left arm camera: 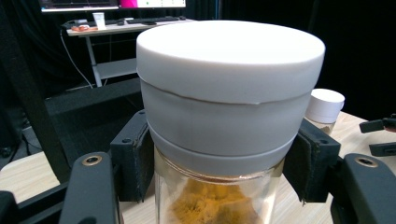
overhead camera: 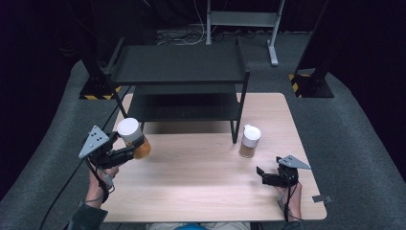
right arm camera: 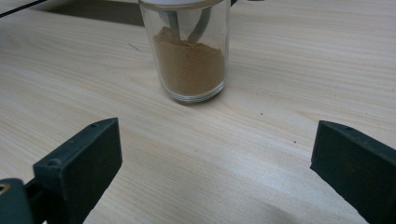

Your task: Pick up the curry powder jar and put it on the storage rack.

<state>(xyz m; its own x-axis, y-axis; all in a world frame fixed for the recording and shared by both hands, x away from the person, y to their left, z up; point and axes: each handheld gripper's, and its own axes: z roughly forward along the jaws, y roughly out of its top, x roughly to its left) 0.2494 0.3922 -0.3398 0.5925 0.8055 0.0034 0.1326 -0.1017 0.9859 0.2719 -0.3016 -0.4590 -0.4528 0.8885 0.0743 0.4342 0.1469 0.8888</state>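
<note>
Left gripper has the orange-powder jar, right one waits open-jawed.

The left gripper (overhead camera: 128,152) clamps the white-lidded jar of orange powder (overhead camera: 133,138) just under its lid, off the wood at the desk's left edge, before the black shelf rack (overhead camera: 179,81). The right gripper (overhead camera: 266,176), jaws wide apart, sits near the desk's right edge, facing the brown-powder jar (overhead camera: 249,141) standing beside the rack's front right leg.

A white-lidded glass jar of orange powder (overhead camera: 133,139) leans tilted, lifted above the table's (overhead camera: 201,191) left edge.
</note>
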